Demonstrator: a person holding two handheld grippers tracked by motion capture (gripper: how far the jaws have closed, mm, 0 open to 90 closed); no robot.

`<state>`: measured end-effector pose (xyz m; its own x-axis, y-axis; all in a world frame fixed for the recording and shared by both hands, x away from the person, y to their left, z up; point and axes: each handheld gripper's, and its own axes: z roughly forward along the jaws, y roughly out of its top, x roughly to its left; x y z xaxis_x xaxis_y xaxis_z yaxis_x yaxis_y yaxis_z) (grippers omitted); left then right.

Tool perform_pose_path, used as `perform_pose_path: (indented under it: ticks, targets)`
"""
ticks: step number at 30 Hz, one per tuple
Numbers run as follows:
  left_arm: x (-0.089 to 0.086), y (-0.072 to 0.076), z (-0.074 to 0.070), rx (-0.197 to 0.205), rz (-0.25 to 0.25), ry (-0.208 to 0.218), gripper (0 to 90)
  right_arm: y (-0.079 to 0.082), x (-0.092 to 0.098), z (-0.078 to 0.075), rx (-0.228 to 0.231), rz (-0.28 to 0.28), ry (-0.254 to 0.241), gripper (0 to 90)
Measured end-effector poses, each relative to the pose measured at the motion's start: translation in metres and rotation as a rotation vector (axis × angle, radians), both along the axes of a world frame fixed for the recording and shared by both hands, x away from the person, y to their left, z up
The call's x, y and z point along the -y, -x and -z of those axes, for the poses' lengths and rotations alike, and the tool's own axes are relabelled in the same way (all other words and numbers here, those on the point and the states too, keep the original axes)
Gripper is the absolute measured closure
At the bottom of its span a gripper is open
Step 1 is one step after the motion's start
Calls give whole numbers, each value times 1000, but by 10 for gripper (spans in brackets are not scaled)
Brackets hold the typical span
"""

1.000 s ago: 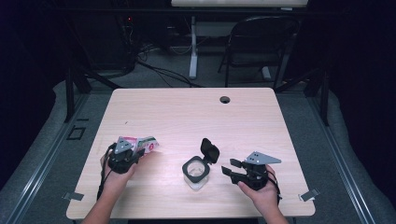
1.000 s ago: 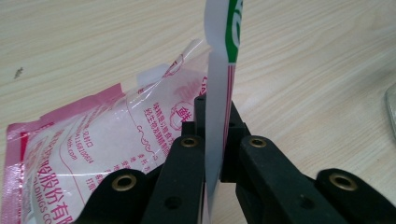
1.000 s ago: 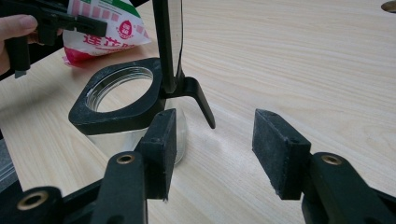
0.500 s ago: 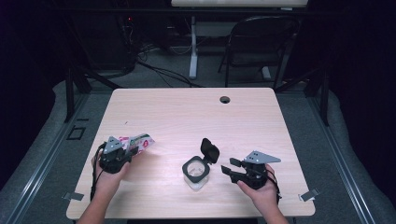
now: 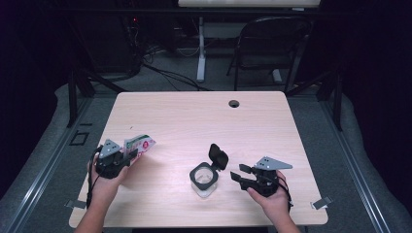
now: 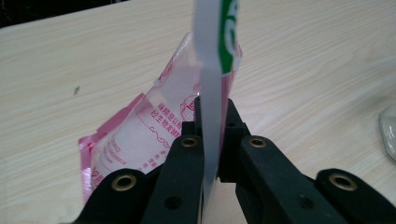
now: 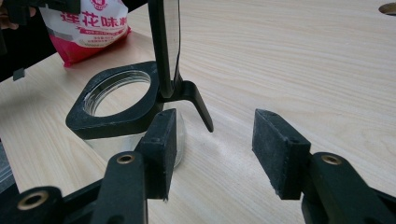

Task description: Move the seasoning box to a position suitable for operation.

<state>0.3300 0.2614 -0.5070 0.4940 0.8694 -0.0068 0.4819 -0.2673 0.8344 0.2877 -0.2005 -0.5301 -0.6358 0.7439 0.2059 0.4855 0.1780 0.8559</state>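
1. A glossy pink-and-white plastic sachet with red print and a green patch [image 5: 139,144] is held off the pale wood-grain laminate table [image 5: 194,121], above its left front part.
2. The left gripper [image 6: 211,116], matt black with brass-coloured screw bushings, is seen clamped on the sachet's flat sealed edge; the 2 jaws are pressed together with only the thin film between them.
3. In the left gripper view the sachet is seen edge-on as a thin white strip, with its crinkled, translucent pink body bulging out behind the jaws.
4. A clear glass jar with a square black plastic collar and a round mouth [image 5: 204,176] is stood on the table's front centre, well apart from the sachet.
5. Its hinged black lid [image 5: 218,156] is flipped up, standing roughly upright at the collar's far right corner.
6. The right gripper [image 7: 212,140] is held with its 2 blocky, rubber-faced jaws apart and nothing between them.
7. The right gripper's left jaw is seen just beside the jar's rounded glass wall; whether they touch cannot be told.
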Motion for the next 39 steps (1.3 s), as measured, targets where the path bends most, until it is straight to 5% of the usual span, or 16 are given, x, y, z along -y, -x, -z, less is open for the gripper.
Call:
perform_pose_path:
  ticks: [19,26,39]
  targets:
    - [-24,-3,-26,32,-58,-33,900,0,1,0,-4,9,-3,503]
    - [-35,-4,-51,67,-83,-43,900,-1,0,1,-3,10,-2,503]
    - [-31,0,-69,69,-26,-17,900,0,1,0,-2,15,-7,504]
